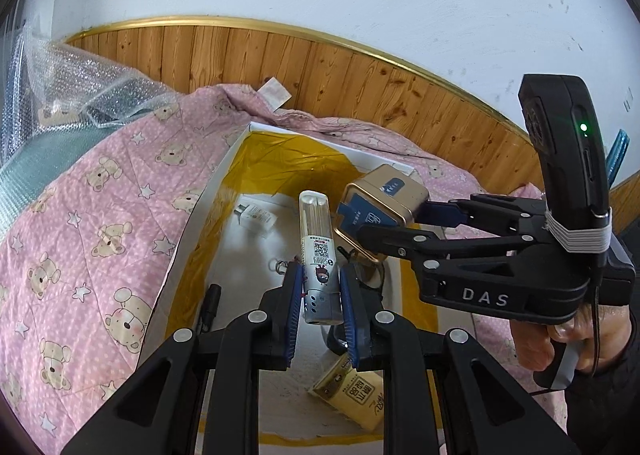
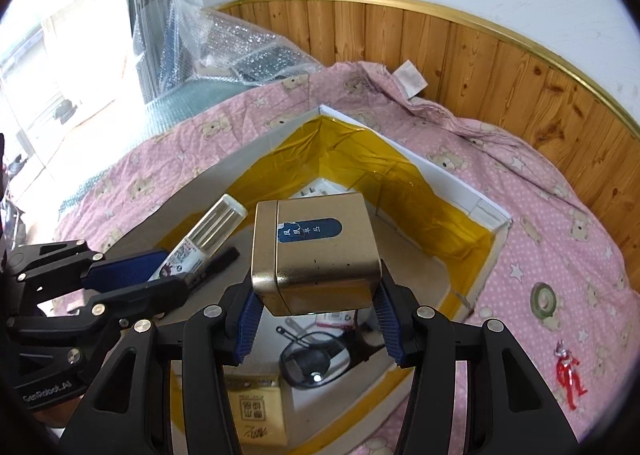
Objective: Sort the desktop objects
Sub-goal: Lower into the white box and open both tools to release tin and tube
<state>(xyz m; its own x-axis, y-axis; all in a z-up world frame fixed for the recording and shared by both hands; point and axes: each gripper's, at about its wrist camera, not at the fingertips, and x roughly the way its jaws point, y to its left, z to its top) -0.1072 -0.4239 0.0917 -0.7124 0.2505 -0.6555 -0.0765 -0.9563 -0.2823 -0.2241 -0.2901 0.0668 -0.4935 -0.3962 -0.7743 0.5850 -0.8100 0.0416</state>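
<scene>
hovering over the white box [image 2: 486, 207], both grippers are loaded. left gripper [image 1: 320, 291] clamps the clear tube [image 1: 318, 255]; right gripper [image 2: 316, 315] grips the gold tin [image 2: 316, 255].

The gold tin [image 2: 316, 255] hides the box's [image 2: 486, 211] middle floor. Right claw's arms cover half the tissue pack [image 2: 256, 411]. Its print's too blurred to read.

A: How many claws? 
B: Two, a left claw [image 1: 319, 297] and a right claw [image 2: 316, 319].

A: And in the box [image 2: 486, 211]? 
B: One tube [image 1: 318, 251], one tin [image 2: 316, 251], one charger [image 1: 256, 218], one tissue pack [image 1: 356, 389], one pen [image 1: 211, 305].

A: On the bed? 
B: One tape roll [image 2: 543, 299], one red figure [image 2: 570, 375].
</scene>
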